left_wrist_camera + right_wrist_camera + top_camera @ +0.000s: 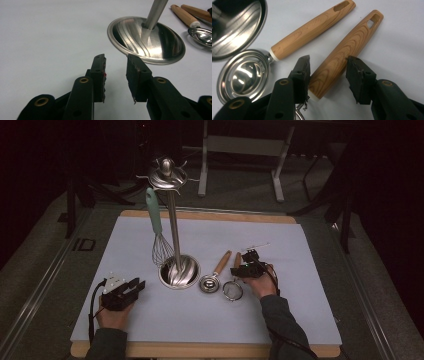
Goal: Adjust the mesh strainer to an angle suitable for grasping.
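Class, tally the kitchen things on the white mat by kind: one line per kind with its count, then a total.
Wooden-handled utensils: 2, a metal scoop and a small ring-headed strainer, its handle between the open right tongs.
Whisks with a teal handle: 1, hanging from the stand.
Steel utensil stands: 1.
Total: 4

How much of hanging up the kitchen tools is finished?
The whisk already hangs on the stand. The right hand-held gripper has its open jaws around the wooden handle of the strainer, not yet squeezing it. The scoop lies on the table, waiting. The left hand-held gripper rests open and holds nothing.
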A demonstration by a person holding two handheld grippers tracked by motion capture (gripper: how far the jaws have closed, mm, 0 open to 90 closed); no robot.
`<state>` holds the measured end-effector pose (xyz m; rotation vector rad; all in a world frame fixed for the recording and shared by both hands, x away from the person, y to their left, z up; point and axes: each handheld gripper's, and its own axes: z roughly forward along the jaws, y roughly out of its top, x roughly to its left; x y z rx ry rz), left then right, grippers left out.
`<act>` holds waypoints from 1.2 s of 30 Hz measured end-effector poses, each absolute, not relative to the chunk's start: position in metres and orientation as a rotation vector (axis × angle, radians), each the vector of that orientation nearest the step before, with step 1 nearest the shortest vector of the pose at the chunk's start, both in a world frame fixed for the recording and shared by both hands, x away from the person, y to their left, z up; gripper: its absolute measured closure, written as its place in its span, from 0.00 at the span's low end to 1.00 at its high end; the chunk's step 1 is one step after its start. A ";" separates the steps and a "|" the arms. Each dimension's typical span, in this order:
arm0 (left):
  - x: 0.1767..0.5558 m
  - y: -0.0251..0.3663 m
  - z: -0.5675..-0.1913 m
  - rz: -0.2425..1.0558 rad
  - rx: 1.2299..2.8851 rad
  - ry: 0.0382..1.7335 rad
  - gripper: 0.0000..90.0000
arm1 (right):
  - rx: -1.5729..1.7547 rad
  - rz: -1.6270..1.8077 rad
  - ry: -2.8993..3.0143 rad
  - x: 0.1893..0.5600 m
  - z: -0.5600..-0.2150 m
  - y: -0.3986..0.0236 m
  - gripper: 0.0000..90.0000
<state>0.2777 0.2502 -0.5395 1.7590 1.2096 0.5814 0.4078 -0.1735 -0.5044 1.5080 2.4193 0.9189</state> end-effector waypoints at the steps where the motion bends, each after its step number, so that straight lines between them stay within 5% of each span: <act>1: 0.278 0.250 -0.540 0.582 1.759 1.210 0.76 | 1.530 0.922 2.408 0.409 -0.505 -0.173 0.59; 15: 0.278 0.250 -0.539 0.583 1.760 1.210 0.76 | 1.568 0.845 2.481 0.410 -0.507 -0.163 0.57; 28: 0.278 0.250 -0.539 0.584 1.763 1.210 0.76 | 1.555 0.733 2.506 0.407 -0.496 -0.169 0.75; 36: 0.278 0.250 -0.539 0.586 1.764 1.212 0.75 | 1.603 0.753 2.558 0.410 -0.507 -0.165 0.71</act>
